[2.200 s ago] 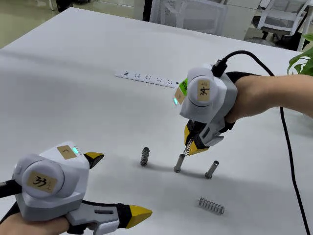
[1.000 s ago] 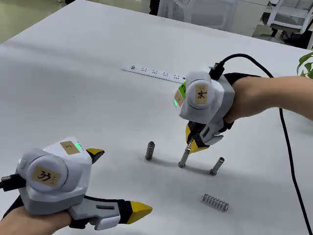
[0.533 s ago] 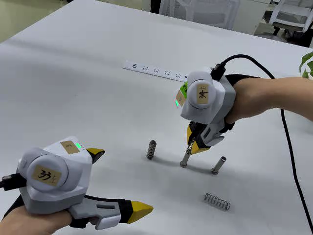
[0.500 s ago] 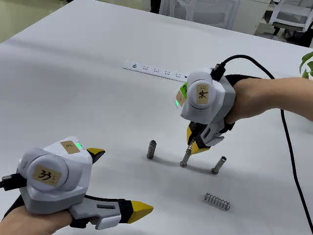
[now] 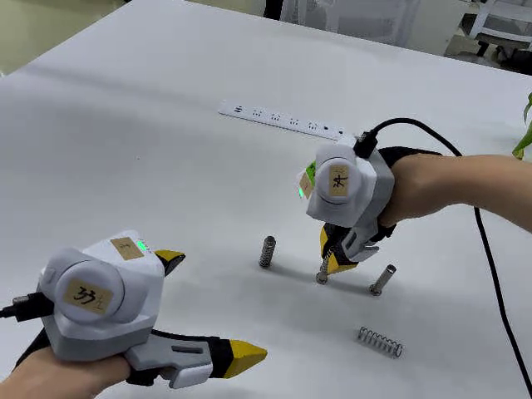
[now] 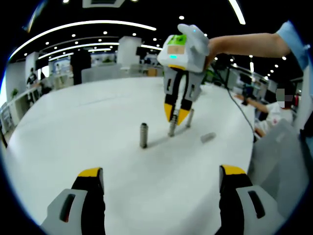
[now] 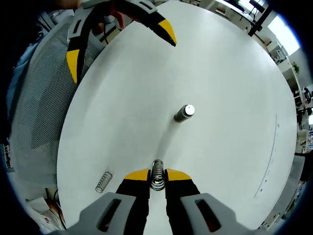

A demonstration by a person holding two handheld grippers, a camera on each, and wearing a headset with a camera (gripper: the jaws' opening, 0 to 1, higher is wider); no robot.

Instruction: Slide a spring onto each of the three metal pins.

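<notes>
- Right gripper (image 5: pixel 334 254) clamped on spring (image 7: pixel 157 175); spring axis upright, directly over middle pin (image 5: pixel 322 277).
- Left gripper (image 5: pixel 209 307) spread, empty, well apart from the pins.

A white power strip (image 5: pixel 281 121) lay flat on the far part of the white table (image 5: pixel 125 150). A black cable (image 5: pixel 489 258) trailed over the tabletop at the right, near a green plant leaf (image 5: pixel 525 137).
</notes>
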